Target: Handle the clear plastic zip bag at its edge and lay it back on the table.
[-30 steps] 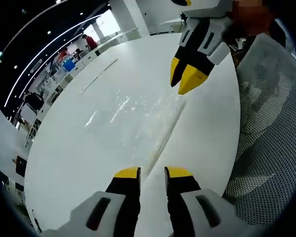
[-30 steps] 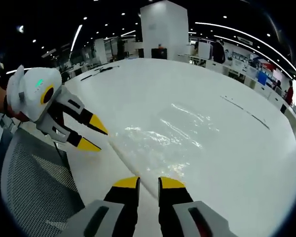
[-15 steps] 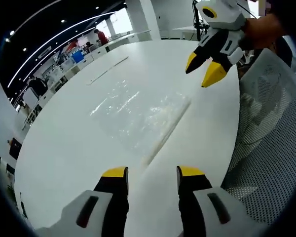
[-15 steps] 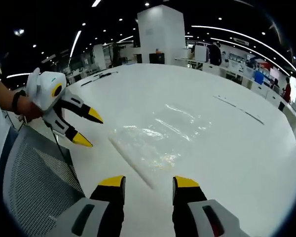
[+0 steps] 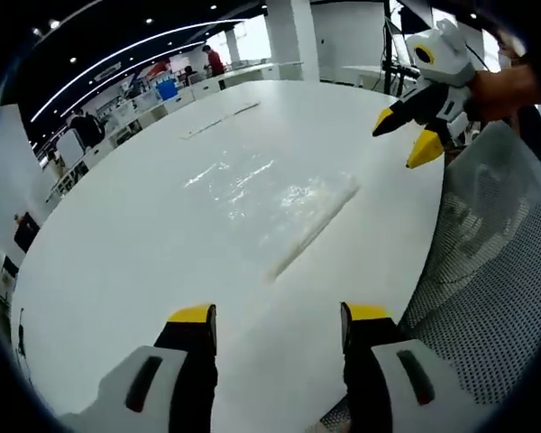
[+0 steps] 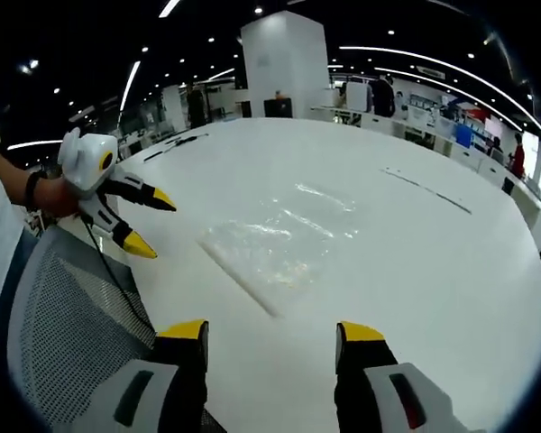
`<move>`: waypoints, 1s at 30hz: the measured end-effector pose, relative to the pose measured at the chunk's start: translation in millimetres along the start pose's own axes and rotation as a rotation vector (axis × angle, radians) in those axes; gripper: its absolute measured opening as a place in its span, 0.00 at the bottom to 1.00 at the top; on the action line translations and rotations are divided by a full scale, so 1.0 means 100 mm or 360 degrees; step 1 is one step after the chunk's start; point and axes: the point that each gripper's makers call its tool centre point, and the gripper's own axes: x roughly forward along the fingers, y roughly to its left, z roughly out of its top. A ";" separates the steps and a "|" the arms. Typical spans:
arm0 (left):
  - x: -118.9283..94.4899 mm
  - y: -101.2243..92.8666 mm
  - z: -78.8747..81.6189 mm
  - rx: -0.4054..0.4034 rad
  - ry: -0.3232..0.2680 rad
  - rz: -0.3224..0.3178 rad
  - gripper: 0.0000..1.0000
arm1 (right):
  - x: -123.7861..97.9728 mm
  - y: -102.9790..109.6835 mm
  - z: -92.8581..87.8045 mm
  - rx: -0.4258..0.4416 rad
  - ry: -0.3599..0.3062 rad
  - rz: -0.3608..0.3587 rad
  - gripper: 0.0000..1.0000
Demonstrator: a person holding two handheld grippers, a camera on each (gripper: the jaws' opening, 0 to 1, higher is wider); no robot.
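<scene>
Your left gripper has its jaws spread wide, holding nothing, their yellow tips above bare bench surface. Your right gripper shows the same condition in the right gripper view: jaws wide apart, nothing between them.

Ahead of both grippers, the clear plastic zip bag lies flat on the white bench, apart from either pair of jaws. In the left gripper view its straight zip edge runs diagonally along the bag's near right side. In the right gripper view the bag lies ahead of the jaws, with the zip edge on its near left side.

In the left gripper view, your right gripper is held at upper right over the bench edge, jaws parted. In the right gripper view, your left gripper is held at left, jaws also parted. A mesh chair back stands against the near side of the bench.
</scene>
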 end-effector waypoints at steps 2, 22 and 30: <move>-0.03 -0.04 -0.01 0.0001 -0.0001 -0.0003 0.59 | -0.04 -0.02 -0.05 0.0003 0.0010 -0.0006 0.64; -0.27 -0.07 0.06 -0.0206 -0.0203 -0.0085 0.75 | -0.34 -0.10 -0.23 0.0136 -0.0046 -0.0056 0.82; -0.28 -0.06 0.01 -0.0293 -0.0222 -0.0087 0.81 | -0.44 -0.08 -0.23 0.0144 -0.0061 -0.0056 0.91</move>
